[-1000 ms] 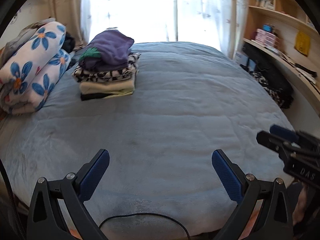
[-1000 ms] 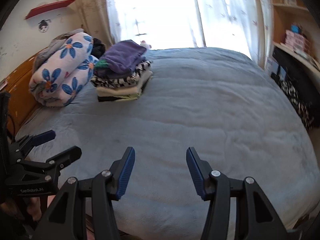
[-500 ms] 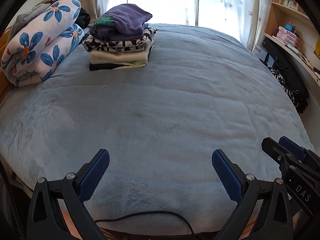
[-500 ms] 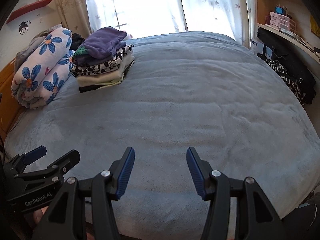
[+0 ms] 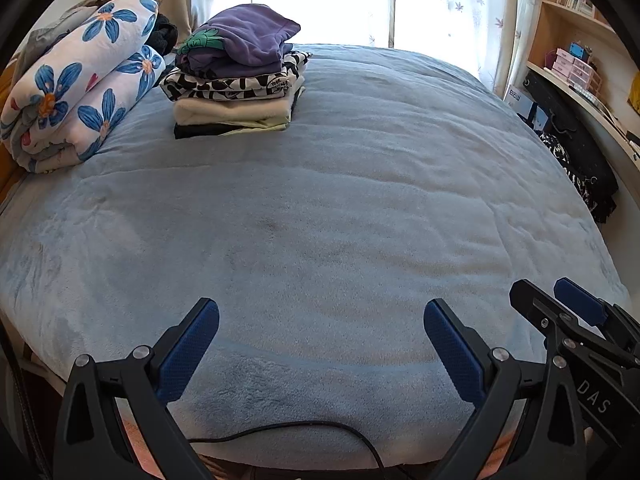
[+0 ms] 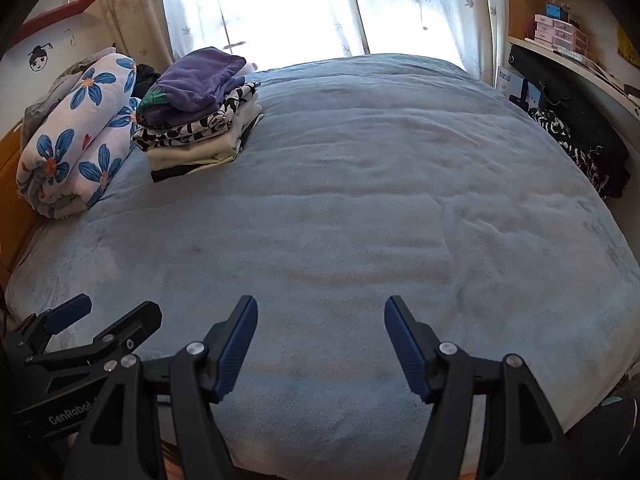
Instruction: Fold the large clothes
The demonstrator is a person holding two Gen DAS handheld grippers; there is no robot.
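Well beyond both tools, folded clothes stack (image 5: pixel 236 76)

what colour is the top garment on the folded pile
Purple; the top garment on the folded pile shows best in the left wrist view.

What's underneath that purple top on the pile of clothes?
Under the purple top lie a black-and-white patterned garment, a cream one and a dark one at the bottom. Any thinner layers between them are covered.
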